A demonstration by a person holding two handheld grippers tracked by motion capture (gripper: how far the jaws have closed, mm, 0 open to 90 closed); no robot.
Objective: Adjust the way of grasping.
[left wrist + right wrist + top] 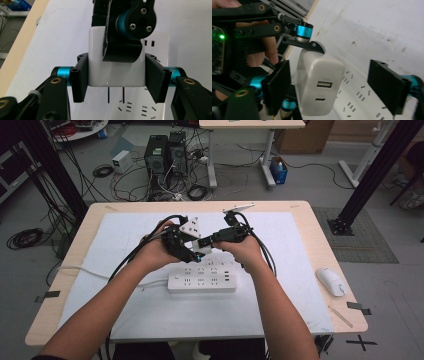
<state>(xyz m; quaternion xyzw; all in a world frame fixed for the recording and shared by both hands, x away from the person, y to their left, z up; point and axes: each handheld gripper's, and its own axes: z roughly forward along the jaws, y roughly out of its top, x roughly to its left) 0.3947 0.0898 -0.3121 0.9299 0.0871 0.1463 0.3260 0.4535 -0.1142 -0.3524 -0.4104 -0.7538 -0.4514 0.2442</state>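
Grippers are seen meeting at the middle of the high view, above a white power strip (201, 280) that lies on a white mat (280, 305) covering the table (320, 227).

A white charger (117, 72) is clamped between the two black jaws of the left gripper (117, 80) in the left gripper view: both pads are pressed flat against its sides, at the centre of the frame. Two metal prongs (115, 94) are shown projecting from the lower edge of the charger toward the bottom of the frame, above the slots of the power strip (140, 110); whether the prongs touch the strip cannot be told. One jaw of the right gripper (125, 32) is seen lying across the upper part of the charger, coming in from the top of the frame.

In the right gripper view, the charger (319, 87) is placed left of centre, with its two ports turned to the camera. The right gripper (337, 87) is held wide: its left jaw is set just beside the charger's left side, while its right jaw is kept well apart from it, at the right of the frame. A jaw of the left gripper (304, 45) is pressed against the charger's upper end, and the person's fingers (265, 50) are seen behind it at the upper left. The power strip (359, 100) is laid beneath, at the lower right.

A white mouse (331, 281) is left near the right edge of the table.
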